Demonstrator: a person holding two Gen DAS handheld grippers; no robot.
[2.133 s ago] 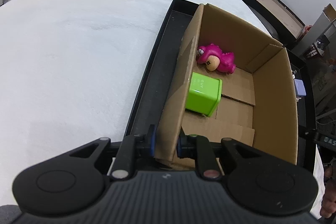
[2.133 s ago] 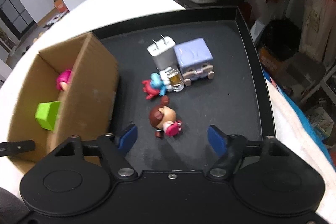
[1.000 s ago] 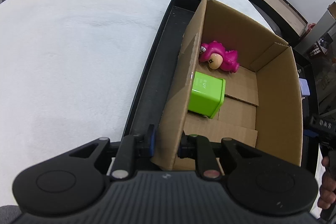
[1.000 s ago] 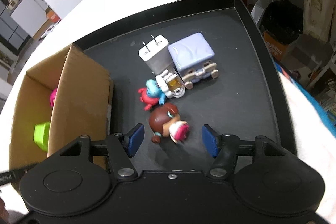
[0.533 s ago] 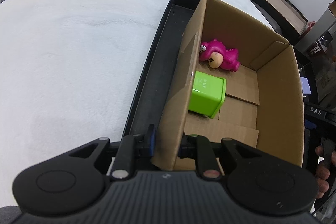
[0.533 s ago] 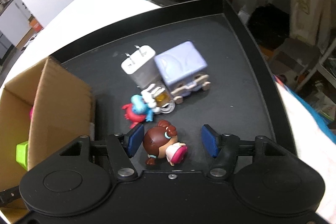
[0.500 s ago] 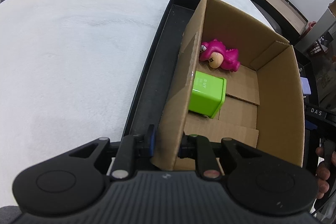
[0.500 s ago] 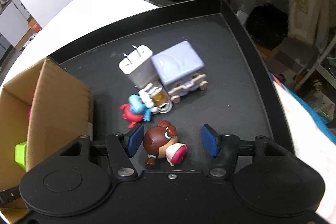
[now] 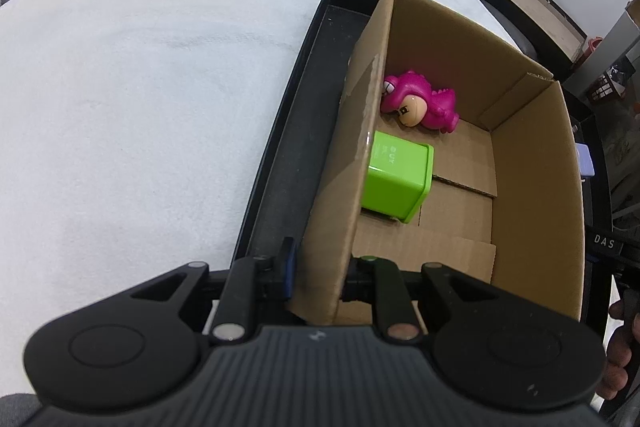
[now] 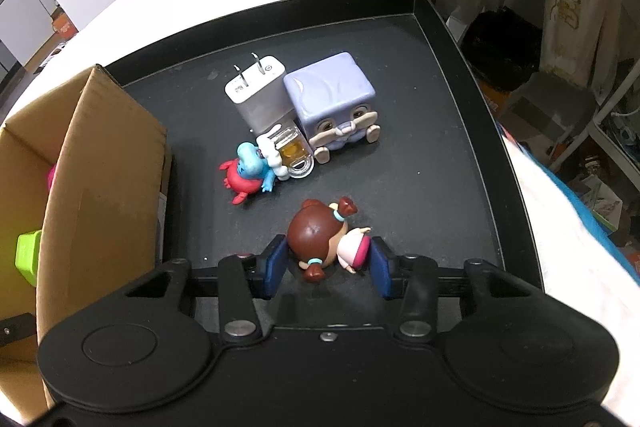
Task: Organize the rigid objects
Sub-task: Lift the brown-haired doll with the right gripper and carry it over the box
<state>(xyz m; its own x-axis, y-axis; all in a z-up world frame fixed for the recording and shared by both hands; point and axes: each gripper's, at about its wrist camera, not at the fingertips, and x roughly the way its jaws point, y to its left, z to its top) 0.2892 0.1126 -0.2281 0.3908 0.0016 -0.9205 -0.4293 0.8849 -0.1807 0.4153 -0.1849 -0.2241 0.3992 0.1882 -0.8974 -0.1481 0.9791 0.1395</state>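
Landmark: the cardboard box [image 9: 532, 163], standing in the black tray [image 10: 452, 163] on a white-covered surface.

Left hand-held gripper [image 9: 318, 267]: closed on the box's near-left wall, one finger outside, the other inside.

Inside the box: pink dinosaur toy [image 9: 420, 103] lying toward the far end; green cube [image 9: 396, 179] nearer, against the gripped wall. The two sit close but apart.

Right hand-held gripper [image 10: 326, 267]: low over the tray floor, to the right of the box. Its blue pads flank the brown-haired doll figure [image 10: 326, 241], which lies on its side. Left pad [image 10: 276, 267] appears to touch the head; right pad sits at the pink skirt. Firm contact on both sides cannot be confirmed.

Beyond the doll, farther from the gripper: blue-and-red creature toy [image 10: 248, 173], small clear-and-white piece [image 10: 290, 151], white plug charger [image 10: 258, 95], lavender block toy [image 10: 334, 103], all clustered, touching one another.
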